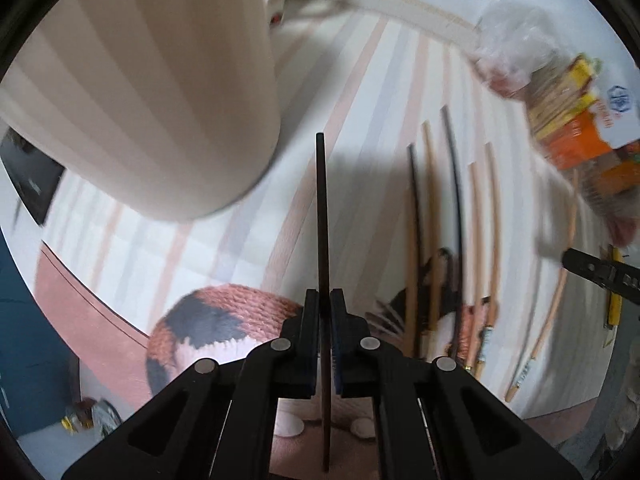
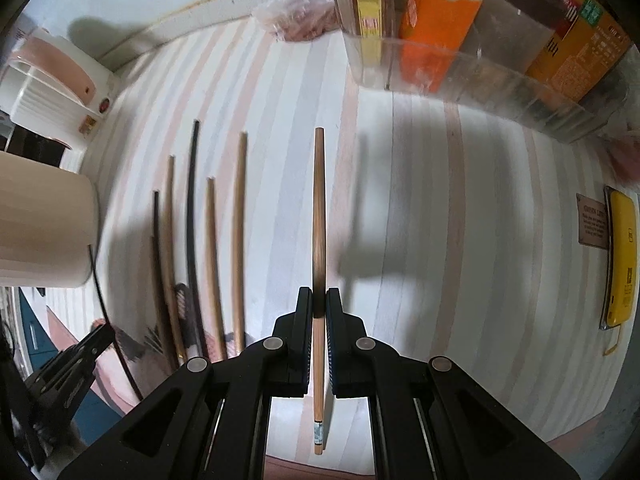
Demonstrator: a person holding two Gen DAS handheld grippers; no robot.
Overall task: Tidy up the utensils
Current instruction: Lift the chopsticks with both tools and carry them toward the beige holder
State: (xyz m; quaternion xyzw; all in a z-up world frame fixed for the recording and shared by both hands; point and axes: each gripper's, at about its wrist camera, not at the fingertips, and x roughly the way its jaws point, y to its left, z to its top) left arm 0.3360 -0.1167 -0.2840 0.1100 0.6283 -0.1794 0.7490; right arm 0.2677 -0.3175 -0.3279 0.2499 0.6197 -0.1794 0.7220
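Note:
My left gripper is shut on a black chopstick that points forward, its tip beside the base of a tall cream ribbed holder. My right gripper is shut on a brown wooden chopstick, held above the striped tablecloth. Several more chopsticks, wooden and black, lie side by side on the cloth left of the right gripper; they also show in the left wrist view. The cream holder and the left gripper appear at the left of the right wrist view.
A clear bin of orange and yellow boxes stands at the back right, with a plastic bag beside it. A yellow object lies at the far right. A white appliance sits at the back left. A woven coaster lies near the table edge.

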